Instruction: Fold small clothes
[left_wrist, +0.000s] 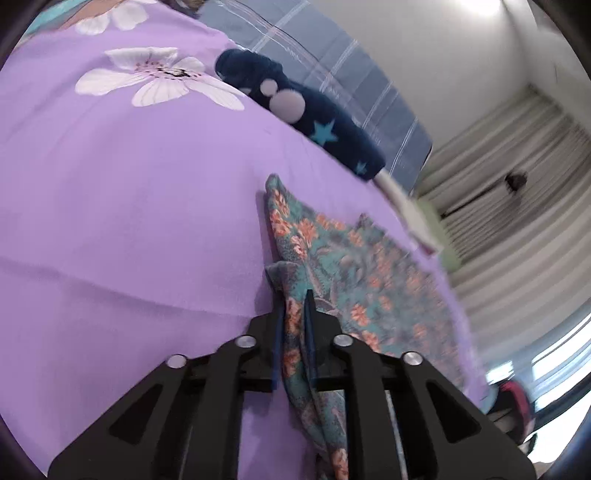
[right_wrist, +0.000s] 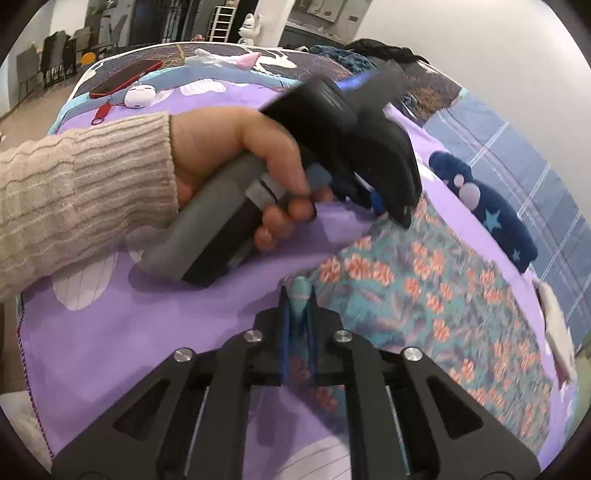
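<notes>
**Both grippers pinch the floral cloth on the purple bedsheet**

The teal cotton garment with orange flowers (left_wrist: 354, 273) lies spread on the purple flowered bedsheet (left_wrist: 129, 221), its near part blurred. The left gripper (left_wrist: 294, 295) has its jaws narrow, clamped on a raised fold at the cloth's left edge. The right gripper (right_wrist: 298, 291) likewise pinches a bunched corner on the near edge between narrow jaws. In the right wrist view a hand (right_wrist: 229, 155) in a beige ribbed sleeve (right_wrist: 81, 184) holds the left tool, hiding the sheet behind. A navy star-patterned sock (left_wrist: 306, 114) lies far right, its end blurred.
</notes>
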